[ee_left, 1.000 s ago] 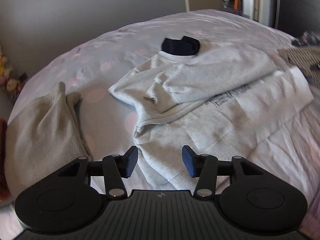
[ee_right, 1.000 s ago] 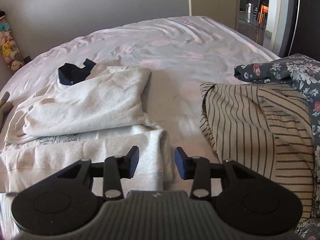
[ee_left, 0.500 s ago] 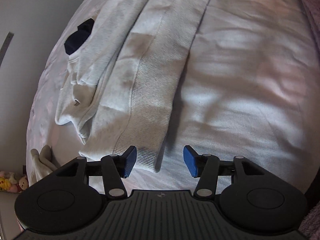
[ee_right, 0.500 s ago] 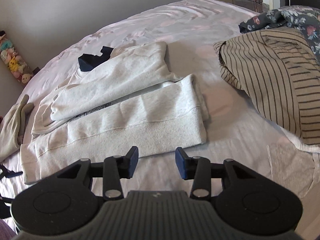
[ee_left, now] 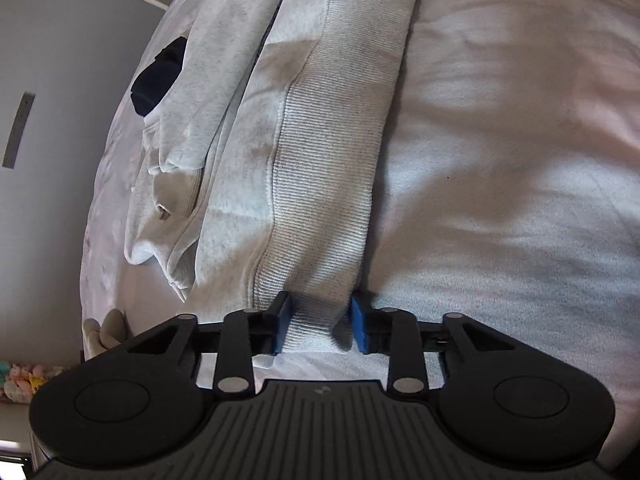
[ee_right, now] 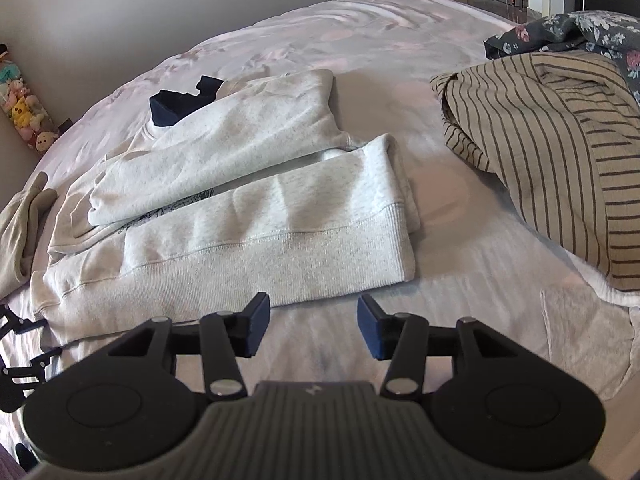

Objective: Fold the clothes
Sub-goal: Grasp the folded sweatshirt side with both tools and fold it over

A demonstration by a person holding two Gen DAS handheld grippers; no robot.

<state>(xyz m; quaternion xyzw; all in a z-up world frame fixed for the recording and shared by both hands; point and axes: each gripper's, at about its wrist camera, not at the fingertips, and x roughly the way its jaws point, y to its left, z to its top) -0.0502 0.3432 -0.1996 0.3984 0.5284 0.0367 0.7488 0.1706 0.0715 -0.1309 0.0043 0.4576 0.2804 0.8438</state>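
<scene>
Centrally, a pale bed sheet (ee_right: 360, 52) fills both views. On it lies a light grey sweatshirt (ee_right: 256, 216), partly folded, across the left and middle of the right wrist frame. A striped garment (ee_right: 552, 152) is heaped at right, a floral one (ee_right: 568, 32) at upper right, a dark blue item (ee_right: 180, 104) by the collar. The left gripper (ee_left: 319, 326) straddles the sweatshirt's ribbed hem corner, fingers not yet pinching. The right gripper (ee_right: 313, 328) hovers wide open below the hem.

pale grey sweatshirt (ee_right: 256, 208), partly folded, sleeve across chest, flat on bed
</scene>
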